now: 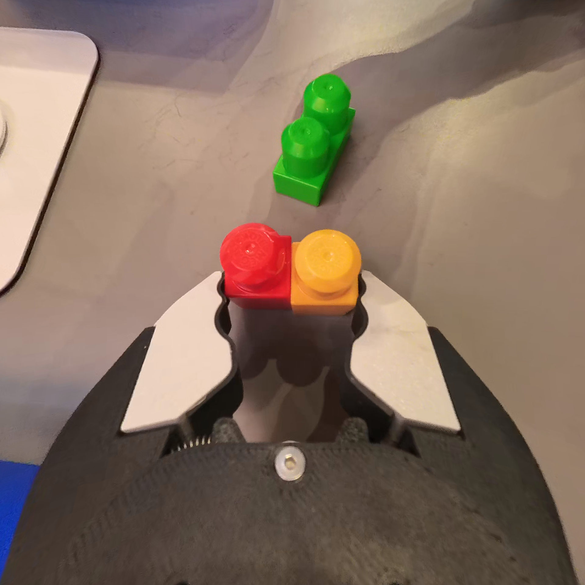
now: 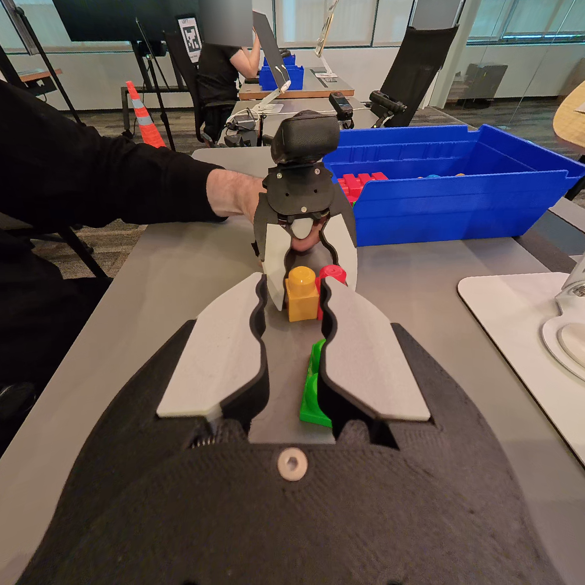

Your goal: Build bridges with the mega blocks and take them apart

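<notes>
The left gripper [image 1: 291, 285] clamps the red block [image 1: 256, 269] and orange block [image 1: 326, 272], side by side on the table [image 1: 126, 205]. Beyond lies the green block [image 1: 313, 142], under the right gripper [image 2: 292, 304], whose fingers stand apart, holding nothing.

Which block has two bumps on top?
The green block. It is long, with two bumps in a row, and sits alone on the table. The red block and the yellow block have one bump each.
</notes>
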The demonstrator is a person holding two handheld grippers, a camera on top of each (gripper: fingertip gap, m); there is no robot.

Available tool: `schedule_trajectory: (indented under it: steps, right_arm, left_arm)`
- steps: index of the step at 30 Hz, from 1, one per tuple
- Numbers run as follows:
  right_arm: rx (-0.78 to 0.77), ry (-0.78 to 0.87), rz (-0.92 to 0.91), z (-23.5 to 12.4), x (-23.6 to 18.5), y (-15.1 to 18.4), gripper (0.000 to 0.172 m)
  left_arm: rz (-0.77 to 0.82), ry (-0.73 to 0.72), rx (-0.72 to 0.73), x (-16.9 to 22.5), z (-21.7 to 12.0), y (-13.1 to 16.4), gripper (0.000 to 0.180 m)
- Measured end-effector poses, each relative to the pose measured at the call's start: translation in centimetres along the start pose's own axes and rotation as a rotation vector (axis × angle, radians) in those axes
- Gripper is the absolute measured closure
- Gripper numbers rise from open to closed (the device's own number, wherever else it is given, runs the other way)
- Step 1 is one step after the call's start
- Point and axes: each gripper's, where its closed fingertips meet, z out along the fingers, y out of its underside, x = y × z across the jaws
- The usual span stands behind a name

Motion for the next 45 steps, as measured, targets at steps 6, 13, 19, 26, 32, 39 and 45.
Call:
schedule_trajectory:
  steps: [6, 13, 19, 26, 32, 39, 45]
  right_arm:
    - [0.002, 0.001, -0.001, -0.1, 0.0, -0.1, 0.140]
    - [0.003, 0.005, -0.002, -0.2, 0.1, -0.1, 0.140]
    - [0.004, 0.006, -0.003, -0.2, 0.1, -0.2, 0.141]
    - [-0.002, 0.020, -0.001, -0.4, 0.4, -0.1, 0.141]
    - [-0.010, 0.025, -0.004, -0.4, 0.4, -0.1, 0.140]
    - [-0.036, 0.031, -0.004, -0.3, 0.5, 0.4, 0.139]
    - [-0.065, 0.045, -0.003, -0.2, 0.7, 0.8, 0.137]
  left_arm:
    - [0.002, -0.008, -0.003, 0.0, 0.3, -0.2, 0.103]
    - [-0.005, -0.011, -0.009, -0.1, 0.8, -0.6, 0.096]
    - [0.001, -0.011, -0.016, -0.1, 1.0, -0.7, 0.099]
    - [-0.018, -0.024, -0.015, -0.4, 1.0, -0.7, 0.101]
    - [-0.023, -0.008, -0.011, -0.3, 1.0, -0.8, 0.101]
    - [-0.015, -0.019, 0.026, -0.4, 0.7, -1.2, 0.102]
    - [0.003, -0.032, 0.048, -0.4, 0.5, -1.4, 0.102]
